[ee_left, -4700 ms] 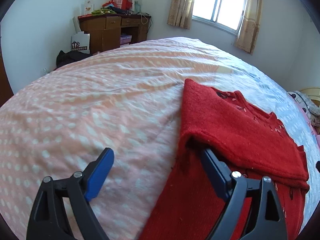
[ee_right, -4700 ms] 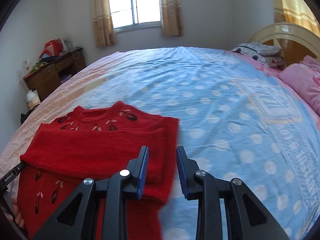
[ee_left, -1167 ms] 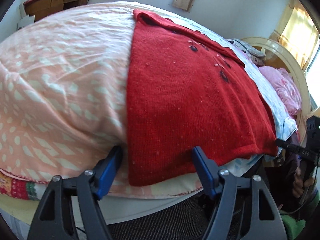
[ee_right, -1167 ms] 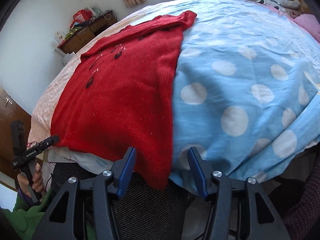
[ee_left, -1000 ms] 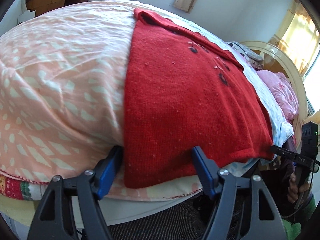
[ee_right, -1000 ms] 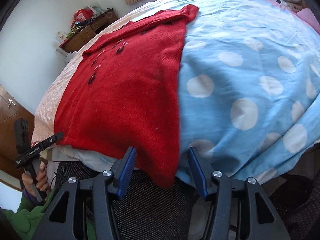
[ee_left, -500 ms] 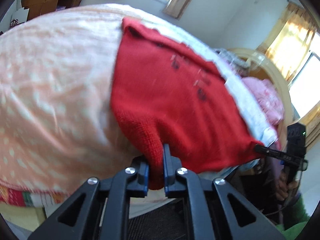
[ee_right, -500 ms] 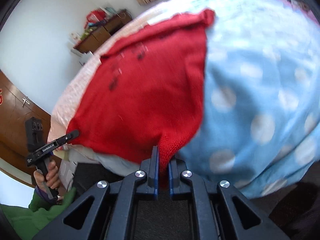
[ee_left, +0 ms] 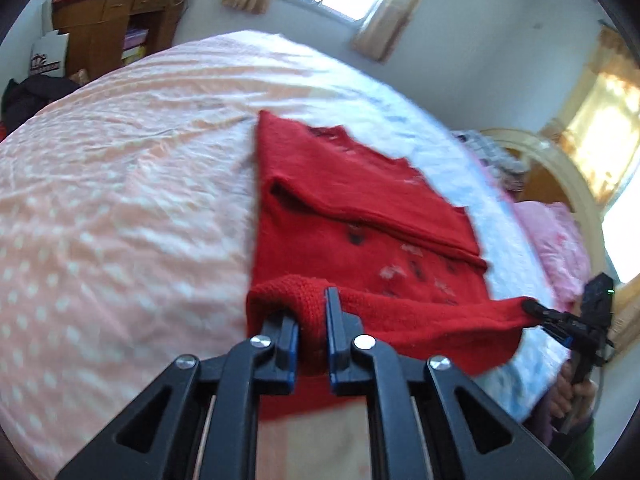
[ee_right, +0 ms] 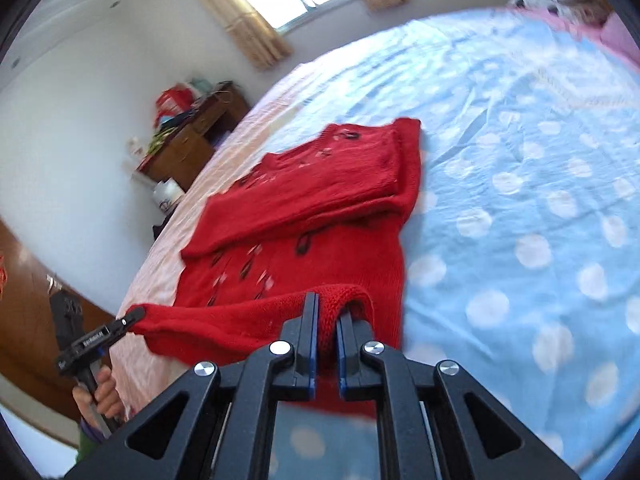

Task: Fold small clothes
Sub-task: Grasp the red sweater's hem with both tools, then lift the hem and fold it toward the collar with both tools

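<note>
The sweater (ee_left: 360, 216) is red, of thick knitted wool, with small dark and pale stitched marks on the front. It is lying flat on the bed (ee_left: 120, 200), whose cover is thin, wrinkled cloth with white dots, pink on one half and blue on the other. A sleeve is lying folded across the chest as a straight band.

The left gripper (ee_left: 312, 320) is pinching one corner of the ribbed bottom hem between its blue pads, and the knit is bulging over the fingers. The right gripper (ee_right: 327, 320) is pinching the other corner in the same way. Both pairs of jaws are standing narrow, closed on the wool. The hem is hanging raised between them as a stretched edge above the sweater's body.
</note>
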Available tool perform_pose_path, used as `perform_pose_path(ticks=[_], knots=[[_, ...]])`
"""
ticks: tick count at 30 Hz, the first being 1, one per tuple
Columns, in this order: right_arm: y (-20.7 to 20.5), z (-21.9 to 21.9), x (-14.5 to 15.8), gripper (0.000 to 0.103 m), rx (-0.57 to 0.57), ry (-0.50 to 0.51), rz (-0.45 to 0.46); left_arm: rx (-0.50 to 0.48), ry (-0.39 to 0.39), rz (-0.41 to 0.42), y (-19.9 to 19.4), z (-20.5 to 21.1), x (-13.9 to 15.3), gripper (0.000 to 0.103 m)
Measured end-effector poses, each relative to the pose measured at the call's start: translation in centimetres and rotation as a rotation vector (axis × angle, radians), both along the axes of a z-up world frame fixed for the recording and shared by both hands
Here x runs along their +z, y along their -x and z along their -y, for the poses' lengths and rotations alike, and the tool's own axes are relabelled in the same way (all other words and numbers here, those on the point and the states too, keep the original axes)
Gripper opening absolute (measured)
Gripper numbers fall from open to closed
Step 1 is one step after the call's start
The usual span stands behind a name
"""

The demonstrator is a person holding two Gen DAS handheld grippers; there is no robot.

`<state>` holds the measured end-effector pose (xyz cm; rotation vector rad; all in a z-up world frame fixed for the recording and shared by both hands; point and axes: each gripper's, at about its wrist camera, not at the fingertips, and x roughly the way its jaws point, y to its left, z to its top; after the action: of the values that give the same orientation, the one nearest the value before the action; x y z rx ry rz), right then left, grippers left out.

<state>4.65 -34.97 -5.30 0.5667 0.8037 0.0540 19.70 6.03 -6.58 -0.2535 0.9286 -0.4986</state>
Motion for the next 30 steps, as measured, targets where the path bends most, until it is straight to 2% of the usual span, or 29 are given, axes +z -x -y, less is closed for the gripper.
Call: perform_pose_path(ticks=[2, 5, 9, 12, 14, 16, 18, 23, 25, 27, 30], knots=[[-1.9, 0.4, -0.9, 0.007, -0.019, -0.008, -0.025, 0.018, -0.052, -0.037, -1.6, 0.9, -1.2, 0.011], [-3.5, 0.9, -1.9, 0.007, -0.033, -0.035, -0.056, 0.002, -0.089, -0.053, -2.7, 1.7, -2.1, 0.013], [-5.1, 2.0, -3.2, 0.007, -0.052, -0.103, -0.101, -0.049, -0.111, -0.010, -2.8, 2.1, -1.0, 0.016], [-5.6, 3.1, -3.7, 0.007, -0.070, -0.182, -0.104, -0.083, -0.090, -0.007, -3.2, 1.8, -0.1, 0.023], [-5.7, 3.9, -3.7, 0.007, -0.086, -0.231, -0.082, -0.095, -0.065, -0.012, -4.0, 1.6, 0.1, 0.036], [-5.6, 4.6, -3.7, 0.008, -0.116, -0.277, -0.055, -0.064, -0.076, 0.022, -4.2, 0.9, 0.7, 0.073], [-5.4, 5.0, -3.8, 0.009, -0.151, -0.306, -0.046, -0.044, -0.075, 0.047, -4.4, 0.3, 1.1, 0.083], [-5.2, 4.7, -4.2, 0.009, -0.160, -0.289, -0.048, -0.011, -0.085, 0.076, -5.0, -1.7, 1.8, 0.083], [-5.2, 5.1, -4.5, 0.009, -0.164, -0.315, -0.046, -0.017, -0.095, 0.082, -5.2, -2.3, 1.7, 0.083], [-5.2, 5.8, -5.2, 0.009, -0.174, -0.380, -0.047, -0.055, -0.100, 0.084, -5.1, -2.9, 1.4, 0.084], [-5.2, 6.1, -5.4, 0.009, -0.172, -0.410, -0.047, -0.145, -0.128, 0.095, -4.4, -3.1, 1.1, 0.084]])
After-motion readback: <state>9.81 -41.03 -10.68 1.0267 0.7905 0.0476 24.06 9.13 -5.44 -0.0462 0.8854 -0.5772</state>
